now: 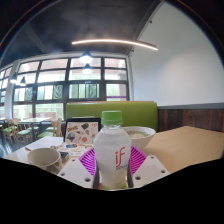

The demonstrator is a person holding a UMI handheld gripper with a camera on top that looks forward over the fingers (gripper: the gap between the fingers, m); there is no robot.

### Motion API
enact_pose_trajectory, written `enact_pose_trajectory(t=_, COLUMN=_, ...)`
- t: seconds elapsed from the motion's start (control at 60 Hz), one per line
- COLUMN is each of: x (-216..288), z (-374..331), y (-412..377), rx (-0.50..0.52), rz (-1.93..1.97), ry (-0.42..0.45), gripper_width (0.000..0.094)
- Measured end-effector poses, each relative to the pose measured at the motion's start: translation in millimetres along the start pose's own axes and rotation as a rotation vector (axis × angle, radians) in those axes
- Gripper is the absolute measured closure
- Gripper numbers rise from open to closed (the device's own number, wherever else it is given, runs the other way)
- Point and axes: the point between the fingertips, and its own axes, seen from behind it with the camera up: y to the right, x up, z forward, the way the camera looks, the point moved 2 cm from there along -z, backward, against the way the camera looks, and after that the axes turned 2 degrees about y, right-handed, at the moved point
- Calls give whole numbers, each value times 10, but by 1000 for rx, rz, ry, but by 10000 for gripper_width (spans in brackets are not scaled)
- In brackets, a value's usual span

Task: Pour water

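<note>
A clear plastic bottle point(112, 152) with a green cap and a white label printed "if" in red stands upright between my fingers. My gripper point(112, 166) is shut on the bottle, with the magenta pads point(90, 160) pressed against both of its sides. A white cup point(44, 157) sits on the table to the left of the fingers. A white bowl point(138, 133) shows just behind the bottle on the right.
The light wooden table point(190, 148) stretches to the right. A colourful printed card or box point(80, 130) stands behind the bottle on the left. A green sofa back point(110, 112) runs beyond the table, with large windows and more tables farther left.
</note>
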Motion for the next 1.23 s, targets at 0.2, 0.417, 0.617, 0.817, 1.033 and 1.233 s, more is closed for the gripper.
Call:
enact_pose_trajectory(t=0.2, x=19, z=1, y=-2, rx=3, rz=11, ry=-38, gripper_width=439)
enact_pose_trajectory(t=0.417, x=-55, z=-311, y=105, rx=-49, rz=-65, ry=-109, gripper_width=131)
enact_pose_trajectory(t=0.617, x=159, z=-1048, y=24, rx=-42, rz=-96, ry=-120, gripper_width=116)
enact_pose_trajectory(t=0.817, x=368, z=-1907, y=-86, rx=-31, rz=-46, ry=-150, gripper_width=121)
enact_pose_trajectory(t=1.033, x=496, z=-2673, y=-247, rx=-5, rz=-23, ry=-114, gripper_width=126)
enact_pose_trajectory(t=1.233, x=473, z=-2877, y=-317, rx=15, rz=-28, ry=-111, gripper_width=123)
